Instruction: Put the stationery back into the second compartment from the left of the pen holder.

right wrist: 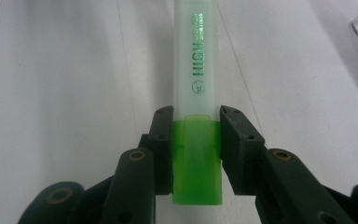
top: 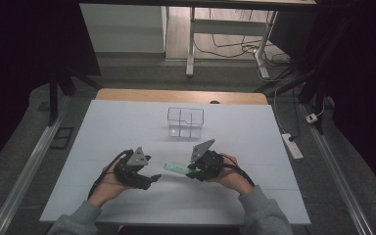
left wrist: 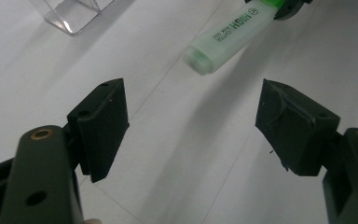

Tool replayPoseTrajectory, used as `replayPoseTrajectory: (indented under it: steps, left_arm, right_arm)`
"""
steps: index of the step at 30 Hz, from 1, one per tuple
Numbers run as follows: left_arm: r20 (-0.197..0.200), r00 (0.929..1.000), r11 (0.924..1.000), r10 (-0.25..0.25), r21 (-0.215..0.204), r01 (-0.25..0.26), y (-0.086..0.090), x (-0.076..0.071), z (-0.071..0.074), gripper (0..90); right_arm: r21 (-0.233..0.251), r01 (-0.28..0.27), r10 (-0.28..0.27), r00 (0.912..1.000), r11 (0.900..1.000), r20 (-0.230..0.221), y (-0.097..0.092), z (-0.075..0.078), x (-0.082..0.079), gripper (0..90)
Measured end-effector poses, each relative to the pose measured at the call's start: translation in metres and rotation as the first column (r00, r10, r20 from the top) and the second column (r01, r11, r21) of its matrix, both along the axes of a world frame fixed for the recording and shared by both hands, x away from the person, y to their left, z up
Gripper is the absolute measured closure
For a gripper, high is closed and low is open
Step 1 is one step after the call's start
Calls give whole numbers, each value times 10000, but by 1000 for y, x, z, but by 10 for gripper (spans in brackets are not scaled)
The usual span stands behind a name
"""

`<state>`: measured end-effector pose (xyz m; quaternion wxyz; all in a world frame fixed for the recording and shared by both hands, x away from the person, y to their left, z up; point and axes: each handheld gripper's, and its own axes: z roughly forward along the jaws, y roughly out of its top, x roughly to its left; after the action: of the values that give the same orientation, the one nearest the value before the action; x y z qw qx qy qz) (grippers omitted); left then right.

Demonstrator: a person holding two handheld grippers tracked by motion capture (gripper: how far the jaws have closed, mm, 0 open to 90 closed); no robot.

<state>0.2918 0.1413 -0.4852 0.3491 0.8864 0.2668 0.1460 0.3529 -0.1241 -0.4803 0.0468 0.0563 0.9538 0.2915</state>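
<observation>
A green highlighter (right wrist: pixel 196 88) with a pale translucent body and a bright green cap end is clamped between the black jaws of my right gripper (right wrist: pixel 196 140), which is shut on its green end. In the high view the highlighter (top: pixel 175 169) sticks out to the left from the right gripper (top: pixel 192 172), above the white table. My left gripper (top: pixel 152 179) faces it from the left with a short gap between them. In the left gripper view its jaws stand wide apart with nothing between them, and the highlighter's (left wrist: pixel 226 35) pale end hangs just beyond them.
A clear box with dividers (top: pixel 185 122) stands on the white table top (top: pixel 254 147) behind the grippers; its corner (left wrist: pixel 74 14) shows in the left gripper view. Beyond the table's wooden far edge are desk legs and cables on the floor, and a power strip (top: pixel 292 145) lies at the right.
</observation>
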Motion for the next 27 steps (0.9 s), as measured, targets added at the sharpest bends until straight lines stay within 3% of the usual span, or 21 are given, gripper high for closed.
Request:
replayPoseTrajectory:
  steps: [17, 22, 27]
  left_arm:
    - [-161, 9967, 9951, -797, 566, 805, -25, 14, 1, 243]
    - [-134, 9920, 9879, -1259, 894, 1266, -36, 16, 2, 259]
    - [-386, 9856, 9773, -1646, 1290, 1682, -44, 19, -1, 272]
  right_arm:
    - [-57, -467, 466, 9989, 9989, -103, 11, -3, -4, 662]
    - [-99, -573, 572, 9982, 9983, -164, 15, -4, -5, 662]
    - [-251, -849, 846, 9963, 9961, -143, 17, -3, -6, 662]
